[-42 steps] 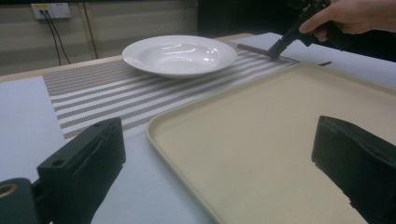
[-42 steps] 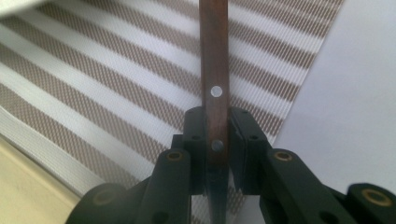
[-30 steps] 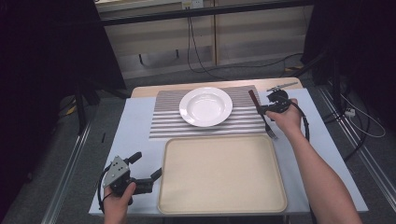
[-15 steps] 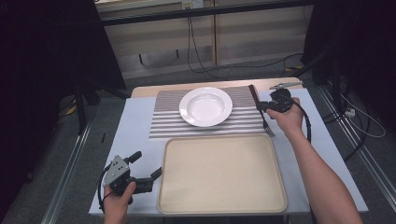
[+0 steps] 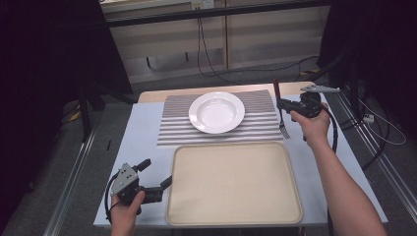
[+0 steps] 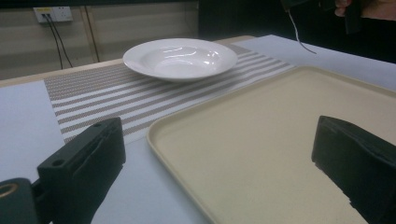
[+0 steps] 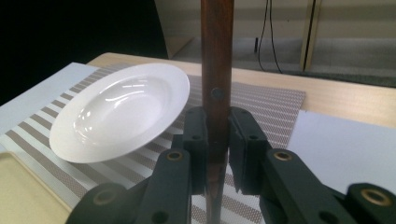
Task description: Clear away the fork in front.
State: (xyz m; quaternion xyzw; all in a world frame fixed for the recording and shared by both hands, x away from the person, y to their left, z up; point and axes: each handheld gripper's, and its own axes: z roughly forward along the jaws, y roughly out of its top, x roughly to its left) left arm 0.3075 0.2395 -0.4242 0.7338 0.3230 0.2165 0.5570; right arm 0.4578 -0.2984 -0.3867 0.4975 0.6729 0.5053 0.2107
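At the far right of the table the right gripper (image 5: 284, 105) pinches the dark wooden handle of a metal fork (image 5: 281, 114) between its black jaws, tines hanging just off the right edge of the brown-and-white striped woven placemat (image 5: 174, 130). A glossy round white ceramic plate (image 5: 216, 112) sits on that mat, with a smooth beige rectangular plastic tray (image 5: 233, 184) nearer. At the near left, the left gripper (image 5: 156, 174) rests with jaws spread, straddling the tray's rounded rim.

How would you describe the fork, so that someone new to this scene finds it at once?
Start at the striped mat behind the tray and go to its right edge, beside the white plate. The right gripper holds the fork there, tines down. It is the one thing with a dark wooden handle.
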